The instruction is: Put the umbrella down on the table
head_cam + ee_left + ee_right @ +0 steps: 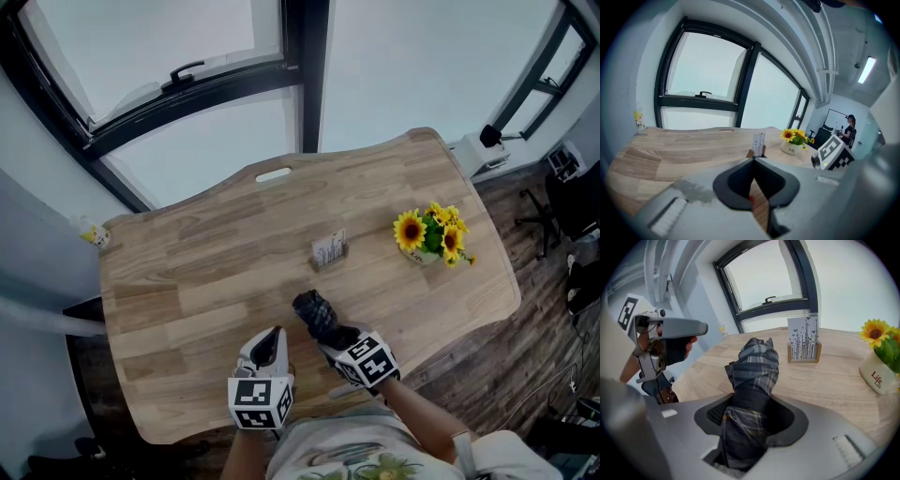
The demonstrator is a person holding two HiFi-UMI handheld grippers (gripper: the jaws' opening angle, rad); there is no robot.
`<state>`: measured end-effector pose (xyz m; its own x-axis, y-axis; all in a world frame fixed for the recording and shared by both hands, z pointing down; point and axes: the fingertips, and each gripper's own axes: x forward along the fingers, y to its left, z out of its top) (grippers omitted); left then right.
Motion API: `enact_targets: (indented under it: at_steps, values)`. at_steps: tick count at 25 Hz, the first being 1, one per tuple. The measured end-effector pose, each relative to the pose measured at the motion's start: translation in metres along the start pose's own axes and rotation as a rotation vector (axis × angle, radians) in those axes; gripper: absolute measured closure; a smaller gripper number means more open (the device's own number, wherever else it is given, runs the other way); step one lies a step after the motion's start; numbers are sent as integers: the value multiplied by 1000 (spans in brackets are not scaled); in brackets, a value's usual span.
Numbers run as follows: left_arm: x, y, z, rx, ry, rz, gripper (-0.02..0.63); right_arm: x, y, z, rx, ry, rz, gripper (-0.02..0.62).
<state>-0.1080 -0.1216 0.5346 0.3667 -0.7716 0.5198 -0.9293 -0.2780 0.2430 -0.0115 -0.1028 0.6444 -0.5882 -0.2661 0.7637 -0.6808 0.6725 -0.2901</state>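
Wood desk (187,281) here: right hand-held gripper (333,336) clamps the folded umbrella (314,309), left hand-held gripper (274,335) closed, empty. I'd lower it flat, then release.

— What do the two hand-held tools look like?
— The left gripper (274,336) and right gripper (334,341) are grey with black pads (738,183). Each carries a white cube (260,401) printed with black square markers.
— And the clothing?
— A pale shirt (342,457) with a leafy print.
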Motion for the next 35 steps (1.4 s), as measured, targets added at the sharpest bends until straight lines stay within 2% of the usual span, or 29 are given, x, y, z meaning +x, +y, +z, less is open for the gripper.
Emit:
enact_targets:
  at_steps: [35]
  values:
    - [9,-1,-2,1,19,-7,606,32,-9,-24,5,90,1,382]
